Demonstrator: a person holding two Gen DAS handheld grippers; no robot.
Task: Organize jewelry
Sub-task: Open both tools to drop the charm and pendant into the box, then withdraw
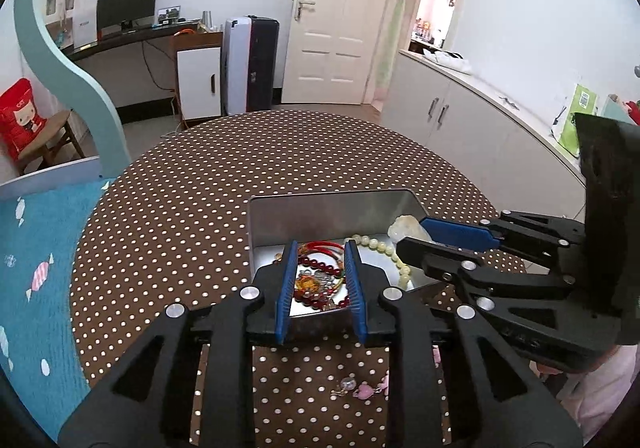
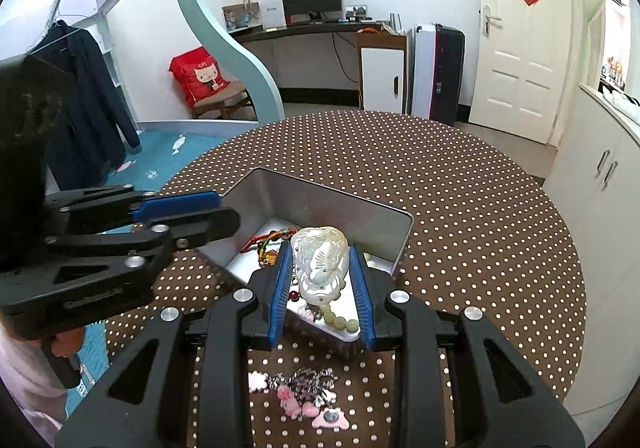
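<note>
Right now the right gripper [image 2: 322,280] clamps a pale carved pendant [image 2: 320,260] over the tin [image 2: 320,199], its green beads [image 2: 340,322] trailing onto the tin's floor. Left gripper [image 1: 320,280] hangs parted and empty above red beads [image 1: 320,268] in the tin. Pink charms [image 2: 308,404] lie on the dotted table [image 2: 480,207] just beside the tin.

Shiny metal tin [image 2: 276,199], glossy carved pendant [image 2: 320,260]
</note>
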